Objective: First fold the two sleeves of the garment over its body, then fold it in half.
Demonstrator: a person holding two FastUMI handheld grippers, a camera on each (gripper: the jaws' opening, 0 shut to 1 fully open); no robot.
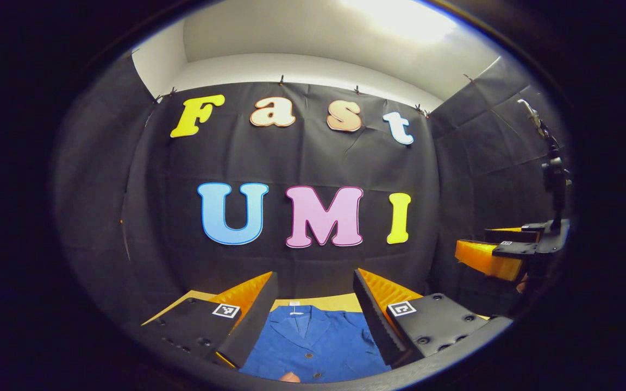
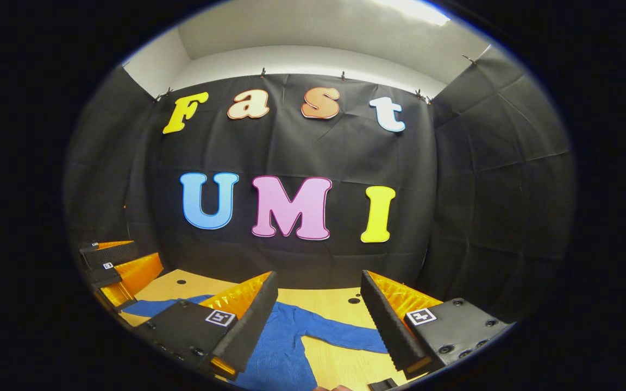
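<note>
Garment: blue button-up cloth jacket point(image 2: 286, 347), lying flat on the light wooden desk point(image 2: 335, 304), both sleeves spread out, not folded yet.
Left hand-held gripper point(image 1: 313, 315): wide open, holding nothing, up above the collar and buttons.
Right hand-held gripper point(image 2: 318, 320): wide open too, holding nothing, up above one side of the jacket.
Sleeve near right gripper: long blue cloth sleeve point(image 2: 345, 334), lying sideways across the desk, pointing away from the body, right under the open fingers.
Other sleeve: blue cloth sleeve point(image 2: 155, 307), stretched toward the left gripper's side.
Nearer gripper: probably right one for the sleeve below it.
Next move needs: going down, then pulling inward.
</note>
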